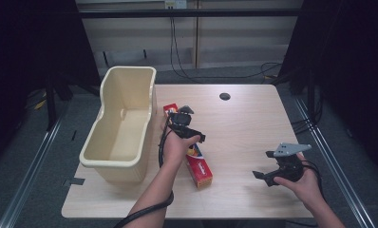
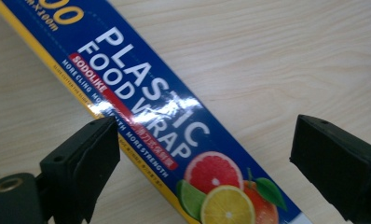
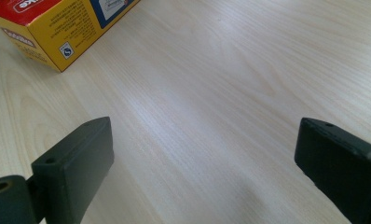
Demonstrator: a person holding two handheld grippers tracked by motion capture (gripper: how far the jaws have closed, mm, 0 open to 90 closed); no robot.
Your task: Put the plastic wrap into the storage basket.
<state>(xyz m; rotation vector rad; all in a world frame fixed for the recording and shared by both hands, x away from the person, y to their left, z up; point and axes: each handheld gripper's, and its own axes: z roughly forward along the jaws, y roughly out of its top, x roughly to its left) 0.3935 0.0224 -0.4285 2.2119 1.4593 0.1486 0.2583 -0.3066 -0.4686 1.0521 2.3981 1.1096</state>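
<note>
A long plastic food wrap box [image 1: 200, 170], red and yellow on its sides with a blue printed top, lies flat on the wooden table just right of the tub. My left gripper [image 1: 189, 126] hovers over the box's middle. In the left gripper view the box [image 2: 141, 98] runs diagonally below the left gripper [image 2: 204, 154], whose jaws stand wide apart and clear of it. My right gripper [image 1: 265, 165] is held above bare table at the front right. It is open [image 3: 204, 163] with nothing between the jaws, and one end of the box [image 3: 58, 23] shows at the upper left.
A tall cream plastic tub [image 1: 112, 164] stands at the table's left edge, close beside the box. A dark round cable hole [image 1: 224, 96] sits near the table's far edge. Cables trail from both grippers toward the person.
</note>
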